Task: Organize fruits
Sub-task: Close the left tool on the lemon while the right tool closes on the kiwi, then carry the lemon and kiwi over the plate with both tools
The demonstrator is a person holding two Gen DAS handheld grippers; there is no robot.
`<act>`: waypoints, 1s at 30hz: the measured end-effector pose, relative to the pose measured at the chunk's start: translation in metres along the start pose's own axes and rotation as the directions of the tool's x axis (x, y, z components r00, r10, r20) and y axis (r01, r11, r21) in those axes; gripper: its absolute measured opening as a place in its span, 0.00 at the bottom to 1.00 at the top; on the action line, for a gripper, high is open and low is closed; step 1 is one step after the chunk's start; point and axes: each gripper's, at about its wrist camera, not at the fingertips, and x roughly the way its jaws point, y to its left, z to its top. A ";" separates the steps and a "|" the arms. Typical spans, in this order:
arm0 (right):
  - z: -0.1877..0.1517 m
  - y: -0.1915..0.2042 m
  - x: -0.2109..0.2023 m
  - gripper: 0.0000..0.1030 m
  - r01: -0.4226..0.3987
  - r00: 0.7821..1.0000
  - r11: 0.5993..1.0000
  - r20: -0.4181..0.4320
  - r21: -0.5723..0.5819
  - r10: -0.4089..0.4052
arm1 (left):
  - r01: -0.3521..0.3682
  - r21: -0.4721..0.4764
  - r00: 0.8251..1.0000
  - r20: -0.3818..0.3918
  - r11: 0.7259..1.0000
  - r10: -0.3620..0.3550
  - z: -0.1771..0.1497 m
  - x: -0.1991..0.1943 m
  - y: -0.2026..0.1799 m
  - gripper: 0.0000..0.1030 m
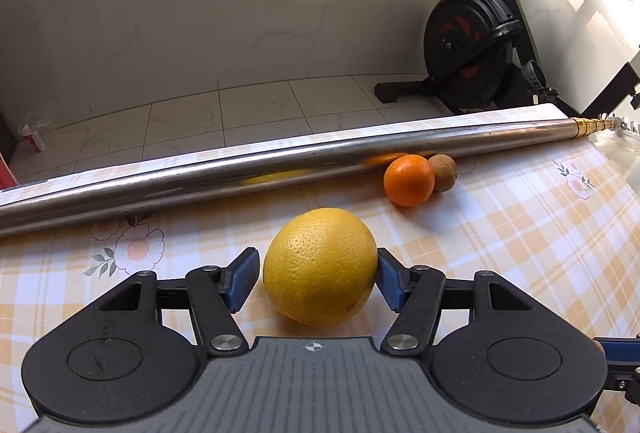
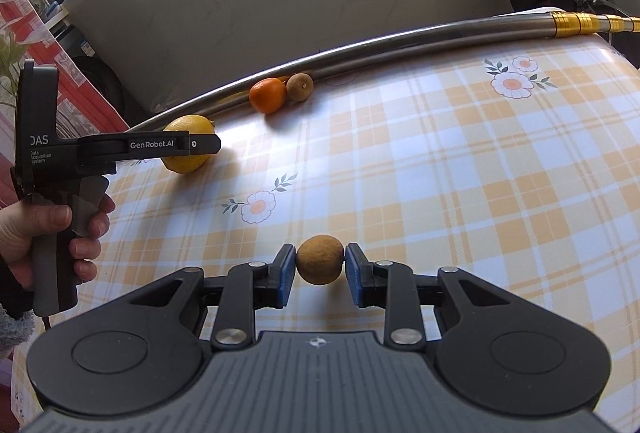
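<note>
Left gripper (image 1: 316, 273) straddles large yellow citrus (image 1: 320, 265) on checked tablecloth (image 1: 520, 233): right pad touching rind, left pad just clear, so not gripped. Rind pitted, glossy. Right gripper (image 2: 320, 269) clenched on small brown round fruit (image 2: 320, 259), dull rough skin, near centre of cloth. Orange (image 1: 409, 180) touching kiwi (image 1: 442, 173), far, against metal pole (image 1: 200, 177).

Left gripper (image 2: 208, 145): "GenRobot.AI", "DAS" (small print: "Data Acquisition System").
</note>
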 end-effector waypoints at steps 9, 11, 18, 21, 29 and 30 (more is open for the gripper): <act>-0.002 0.005 -0.003 0.29 -0.013 1.000 1.000 0.001 0.008 0.013 | -0.004 0.037 1.000 -0.005 0.999 0.005 -0.009 -0.012 -0.004 0.57; -0.004 0.008 -0.006 0.29 -0.019 1.000 1.000 0.004 0.003 0.019 | 0.000 0.029 1.000 -0.013 1.000 0.001 -0.012 -0.020 -0.001 0.57; -0.008 0.018 -0.018 0.29 -0.037 0.999 0.999 0.014 0.004 0.037 | 0.014 0.014 1.000 0.009 1.000 -0.014 -0.022 -0.062 0.008 0.58; -0.012 0.024 -0.025 0.29 -0.046 0.999 0.999 0.018 -0.006 0.046 | 0.011 0.004 1.000 0.019 1.000 -0.011 -0.027 -0.084 0.010 0.57; -0.020 0.039 -0.048 0.29 -0.060 0.997 0.998 0.048 -0.022 0.061 | 0.007 -0.018 0.998 0.067 1.000 -0.006 -0.052 -0.144 0.009 0.58; -0.021 0.040 -0.050 0.29 -0.061 0.997 0.998 0.053 -0.023 0.062 | 0.014 -0.030 0.997 0.074 0.999 -0.012 -0.057 -0.151 0.008 0.58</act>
